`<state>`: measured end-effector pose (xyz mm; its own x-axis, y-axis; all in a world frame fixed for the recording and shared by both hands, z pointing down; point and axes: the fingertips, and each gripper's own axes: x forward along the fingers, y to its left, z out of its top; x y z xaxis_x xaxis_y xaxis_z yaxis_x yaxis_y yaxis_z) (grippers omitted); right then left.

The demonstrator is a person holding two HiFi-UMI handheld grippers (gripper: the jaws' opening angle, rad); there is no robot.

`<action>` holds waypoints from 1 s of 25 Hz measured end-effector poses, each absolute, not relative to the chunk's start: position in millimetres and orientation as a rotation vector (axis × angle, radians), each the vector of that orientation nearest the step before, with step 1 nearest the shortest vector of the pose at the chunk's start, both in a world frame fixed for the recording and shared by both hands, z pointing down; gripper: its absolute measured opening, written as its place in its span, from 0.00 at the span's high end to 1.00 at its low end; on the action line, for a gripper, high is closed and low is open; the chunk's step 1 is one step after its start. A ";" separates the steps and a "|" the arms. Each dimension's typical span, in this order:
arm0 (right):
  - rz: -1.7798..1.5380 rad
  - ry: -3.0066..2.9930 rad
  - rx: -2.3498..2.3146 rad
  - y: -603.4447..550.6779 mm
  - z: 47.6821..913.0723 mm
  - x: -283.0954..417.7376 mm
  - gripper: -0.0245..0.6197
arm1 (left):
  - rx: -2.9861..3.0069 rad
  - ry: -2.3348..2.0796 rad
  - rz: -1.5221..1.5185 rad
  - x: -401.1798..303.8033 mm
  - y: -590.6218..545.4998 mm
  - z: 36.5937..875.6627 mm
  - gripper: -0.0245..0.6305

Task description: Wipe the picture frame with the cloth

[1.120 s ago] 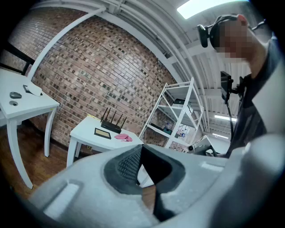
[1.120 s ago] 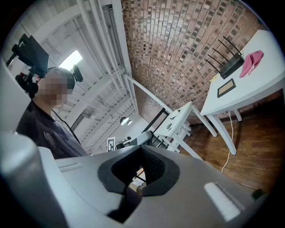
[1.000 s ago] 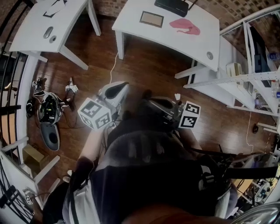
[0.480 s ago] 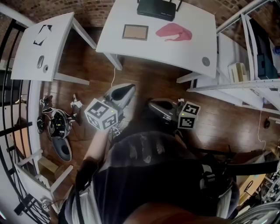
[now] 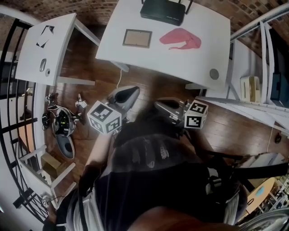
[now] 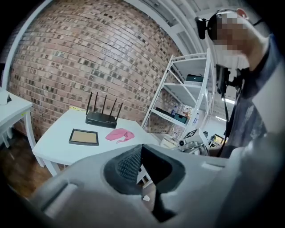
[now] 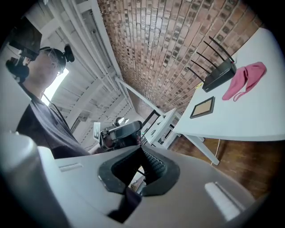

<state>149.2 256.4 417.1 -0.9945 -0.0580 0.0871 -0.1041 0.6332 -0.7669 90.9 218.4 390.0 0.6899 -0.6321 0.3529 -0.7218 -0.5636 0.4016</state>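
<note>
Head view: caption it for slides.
Left gripper and right gripper, shut, short of table with picture frame, pink cloth, router.

Red brick wall [image 6: 89, 58], dark wooden floor [image 5: 86, 63], large white table [image 5: 180, 58], smaller white table [image 5: 56, 49], white shelving [image 6: 189, 91]

Table [image 5: 171, 58] smooth matt white. Cloth [image 5: 179, 39] soft pink fabric. Frame [image 5: 137, 38] matt, wood-look. Router [image 5: 163, 11] matt black plastic. Floor [image 5: 239, 131] glossy wood. Wall [image 6: 67, 58] rough brick.
</note>
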 end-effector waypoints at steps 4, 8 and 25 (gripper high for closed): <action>1.289 -2.811 0.170 228.9 417.7 158.6 0.96 | 2.363 -1.047 0.280 89.1 208.5 394.3 0.96; 1.291 -2.811 0.226 213.6 423.1 163.0 0.96 | 2.371 -1.042 0.288 87.2 192.2 396.8 0.96; 1.142 -2.677 0.385 159.8 427.9 71.3 0.96 | 2.467 -0.867 0.183 10.5 79.7 403.3 0.96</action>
<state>71.3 159.8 427.9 -0.9449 -0.1571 0.2872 -0.3160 0.6664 -0.6753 10.5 79.7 403.3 0.7866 -0.5467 0.2870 -0.6160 -0.6632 0.4251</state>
